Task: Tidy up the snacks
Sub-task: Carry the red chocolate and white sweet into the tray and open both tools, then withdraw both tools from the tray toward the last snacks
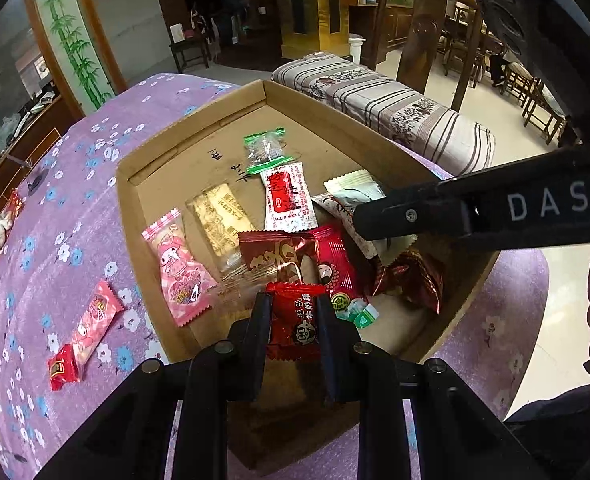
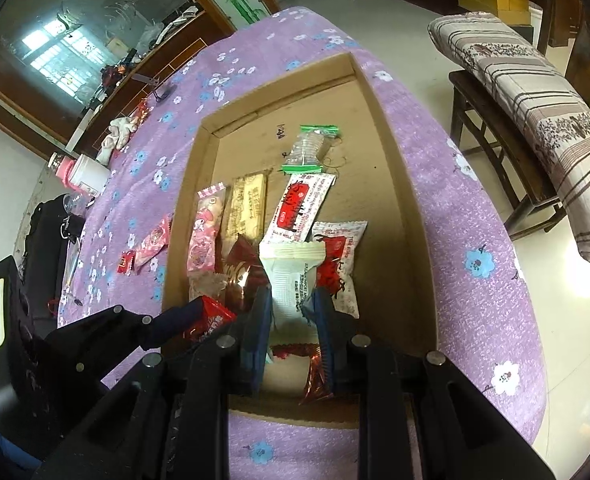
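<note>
Now two hand-held grippers over one cardboard box (image 1: 199,128), left hand-held gripper (image 1: 293,320) clamping red candy (image 1: 295,320), right hand-held gripper (image 2: 291,312) clamping white packet (image 2: 291,276)

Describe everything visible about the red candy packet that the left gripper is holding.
The red candy packet is a small pillow-shaped wrapper of glossy plastic with zigzag-cut ends, printed with white Chinese characters and a round dark cartoon face. It is sealed and looks full. The left gripper pinches it between both fingers, one pad on each side, so it hangs upright over the near end of the cardboard box, above the other snacks. From the right wrist view it shows crumpled at the left.
</note>
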The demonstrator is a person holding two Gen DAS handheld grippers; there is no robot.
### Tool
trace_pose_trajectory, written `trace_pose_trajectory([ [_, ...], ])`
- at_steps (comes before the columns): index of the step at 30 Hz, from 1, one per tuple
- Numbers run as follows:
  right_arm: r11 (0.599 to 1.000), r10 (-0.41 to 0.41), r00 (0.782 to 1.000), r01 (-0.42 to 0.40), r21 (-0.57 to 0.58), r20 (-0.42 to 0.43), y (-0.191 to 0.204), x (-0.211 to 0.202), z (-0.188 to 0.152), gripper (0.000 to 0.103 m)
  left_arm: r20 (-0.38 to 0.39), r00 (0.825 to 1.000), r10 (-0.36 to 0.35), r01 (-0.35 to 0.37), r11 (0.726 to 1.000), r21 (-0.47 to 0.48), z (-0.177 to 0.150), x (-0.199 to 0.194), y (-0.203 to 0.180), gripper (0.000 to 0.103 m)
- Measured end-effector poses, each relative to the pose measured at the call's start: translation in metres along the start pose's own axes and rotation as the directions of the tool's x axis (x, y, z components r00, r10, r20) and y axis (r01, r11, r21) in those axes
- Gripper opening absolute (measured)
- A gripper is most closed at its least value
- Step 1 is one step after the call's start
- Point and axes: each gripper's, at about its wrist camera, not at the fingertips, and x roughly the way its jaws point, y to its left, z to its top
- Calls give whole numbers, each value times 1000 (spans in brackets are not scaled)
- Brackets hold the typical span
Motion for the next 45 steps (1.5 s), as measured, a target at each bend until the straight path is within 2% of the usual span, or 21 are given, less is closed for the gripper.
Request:
trace_pose_trajectory([
  [8,1000,0,1000,0,2,5,1,-2,3,23,4,1000,0,0,1000,-13,5,2,3,24],
  [10,1000,3,1000,-3,4,8,1,-3,4,33,7,1000,-2,2,1000,-17,5,1,5,25],
  [13,1000,-2,1000,2,4,29,1,-9,5,37,18,1000,-3,4,1000,-24,6,-3,8,42],
  [14,1000,-1,999,1,5,37,2,-11,5,37,26,1000,-3,3,1000,-27,6,-6,9,45],
  [24,1000,7,996,-9,19,87,12,-24,3,37,84,996,-4,11,996,-86,2,-31,36,45],
  [32,999,29,997,-27,-29,77,44,-19,-6,37,81,996,25,-8,979,-206,-20,-43,89,45],
  [36,998,32,997,-28,-60,64,62,-16,-12,37,72,996,45,-24,962,-273,-36,-44,133,46],
  [38,996,29,998,-25,-80,58,71,-15,-17,37,53,998,44,-25,949,-315,-45,-41,162,53],
  [41,995,24,998,-19,-99,51,81,-15,-24,37,35,998,56,-40,933,-357,-54,-34,196,53],
  [45,995,4,999,1,-97,46,87,-15,-35,37,34,999,-2,15,924,-381,-58,-17,232,53],
])
